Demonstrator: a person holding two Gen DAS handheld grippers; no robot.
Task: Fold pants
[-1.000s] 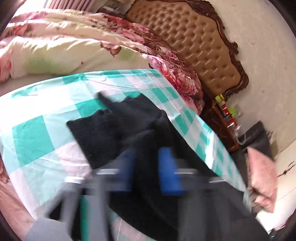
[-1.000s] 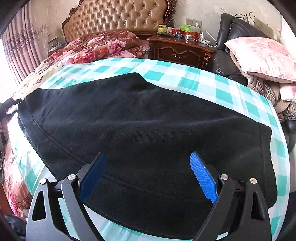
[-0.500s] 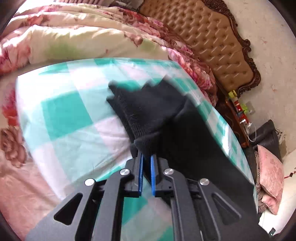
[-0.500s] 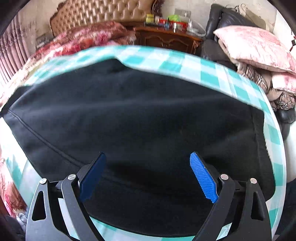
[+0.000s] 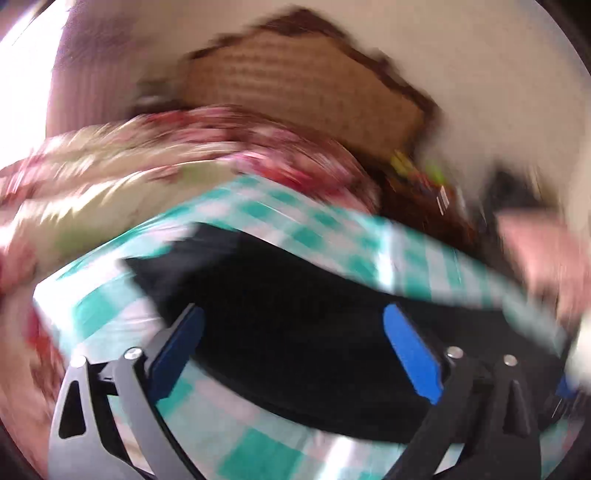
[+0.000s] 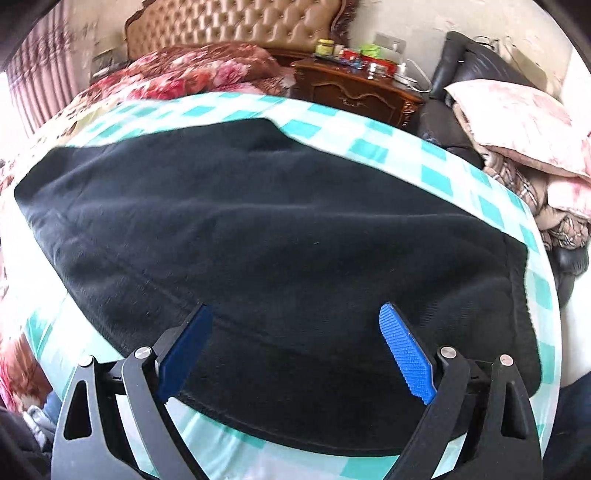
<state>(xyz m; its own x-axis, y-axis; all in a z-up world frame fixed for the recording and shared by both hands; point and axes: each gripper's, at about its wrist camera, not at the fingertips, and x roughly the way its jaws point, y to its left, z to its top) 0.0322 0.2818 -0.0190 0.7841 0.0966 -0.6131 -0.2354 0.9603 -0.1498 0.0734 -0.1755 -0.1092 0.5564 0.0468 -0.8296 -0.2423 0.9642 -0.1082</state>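
Black pants (image 6: 280, 229) lie folded flat on a teal-and-white checked cloth (image 6: 369, 147). They also show in the blurred left wrist view (image 5: 295, 295), spread across the cloth (image 5: 258, 214). My right gripper (image 6: 295, 350) is open and empty, just above the near edge of the pants. My left gripper (image 5: 291, 350) is open and empty, over the near left part of the pants.
A floral quilt (image 6: 192, 74) and a tufted headboard (image 6: 236, 26) lie beyond the cloth. A dark wooden nightstand (image 6: 354, 88) with small items stands at the back. A black chair with pink pillows (image 6: 517, 110) is at the right.
My left gripper was shut on a pant end half a second ago; it is now open and empty and has swung round. The right gripper has stayed open and shifted slightly.
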